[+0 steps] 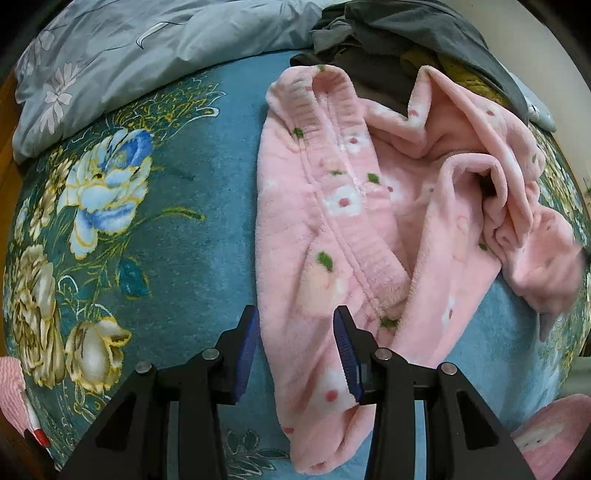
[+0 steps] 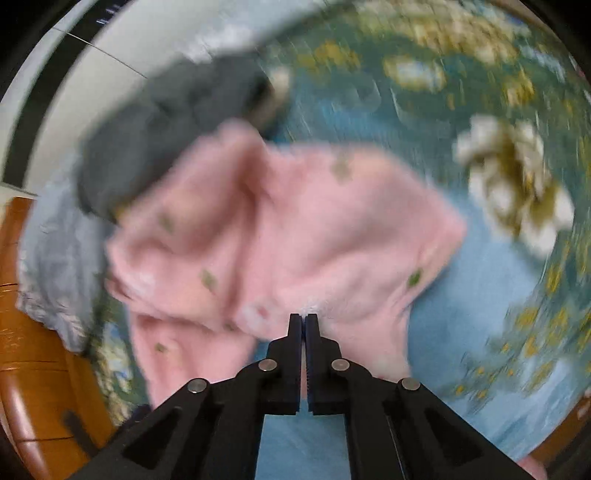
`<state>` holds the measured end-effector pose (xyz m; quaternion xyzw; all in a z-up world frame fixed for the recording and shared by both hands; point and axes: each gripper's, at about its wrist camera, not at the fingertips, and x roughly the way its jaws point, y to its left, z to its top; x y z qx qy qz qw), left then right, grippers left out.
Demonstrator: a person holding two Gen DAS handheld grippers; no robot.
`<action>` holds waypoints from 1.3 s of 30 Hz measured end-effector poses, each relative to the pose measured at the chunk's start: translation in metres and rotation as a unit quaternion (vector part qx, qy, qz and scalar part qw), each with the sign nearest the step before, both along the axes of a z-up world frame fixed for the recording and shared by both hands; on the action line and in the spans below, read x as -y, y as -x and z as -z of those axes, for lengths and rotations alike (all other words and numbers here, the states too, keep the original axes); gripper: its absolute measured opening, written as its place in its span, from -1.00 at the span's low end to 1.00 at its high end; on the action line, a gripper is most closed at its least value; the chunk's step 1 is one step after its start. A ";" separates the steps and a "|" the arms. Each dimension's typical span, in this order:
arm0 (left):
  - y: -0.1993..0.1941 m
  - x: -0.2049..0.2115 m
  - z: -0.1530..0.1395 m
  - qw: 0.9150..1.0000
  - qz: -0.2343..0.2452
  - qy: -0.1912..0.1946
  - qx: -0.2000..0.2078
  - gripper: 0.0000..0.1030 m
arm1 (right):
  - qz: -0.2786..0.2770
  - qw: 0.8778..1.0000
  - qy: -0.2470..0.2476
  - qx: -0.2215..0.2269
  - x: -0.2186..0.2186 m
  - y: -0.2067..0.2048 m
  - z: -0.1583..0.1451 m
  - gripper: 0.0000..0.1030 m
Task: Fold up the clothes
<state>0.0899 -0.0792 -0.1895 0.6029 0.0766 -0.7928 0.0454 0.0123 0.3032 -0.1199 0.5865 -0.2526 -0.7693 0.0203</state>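
Nearest me, my left gripper (image 1: pixel 297 332) stands spread wide, its blue pads (image 1: pixel 248 343) straddling the near end of the pink fleece garment (image 1: pixel 332 221) without closing on it; that end lies flat on the blue floral bedspread (image 1: pixel 147 221), and the ribbed waistband runs away from me toward the far side. My right gripper (image 2: pixel 303 321) is pressed together, and I judge it is pinching an edge of the pink fleece garment (image 2: pixel 277 229), since cloth bunches right at its tips; the right wrist view is smeared with motion, so I cannot be certain how much fabric sits between the fingers.

The risks as I see them: a thin pinch may slip out of the right side mid-swing, dropping the fold crooked; with my left not clamped, the near end could drag along the bedspread and bunch. Farther off, a dark grey clothes pile (image 1: pixel 388 33) touches the garment's far edge; a wide sweep could snag it. Beyond lies a pale grey quilt (image 1: pixel 110 55).
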 end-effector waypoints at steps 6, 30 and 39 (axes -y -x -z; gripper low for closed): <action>0.002 -0.002 -0.005 1.000 0.005 -0.009 -0.006 -0.18 | 0.013 0.990 0.030 -0.135 -0.057 0.061 -0.127 -0.97; 0.018 -0.027 0.003 0.999 0.052 0.000 0.007 -0.05 | -0.038 0.996 -0.031 0.078 -0.029 0.017 0.041 0.30; 0.014 -0.023 -0.001 0.999 0.038 0.000 0.002 0.00 | -0.023 0.991 -0.071 0.108 -0.004 0.001 0.071 -0.84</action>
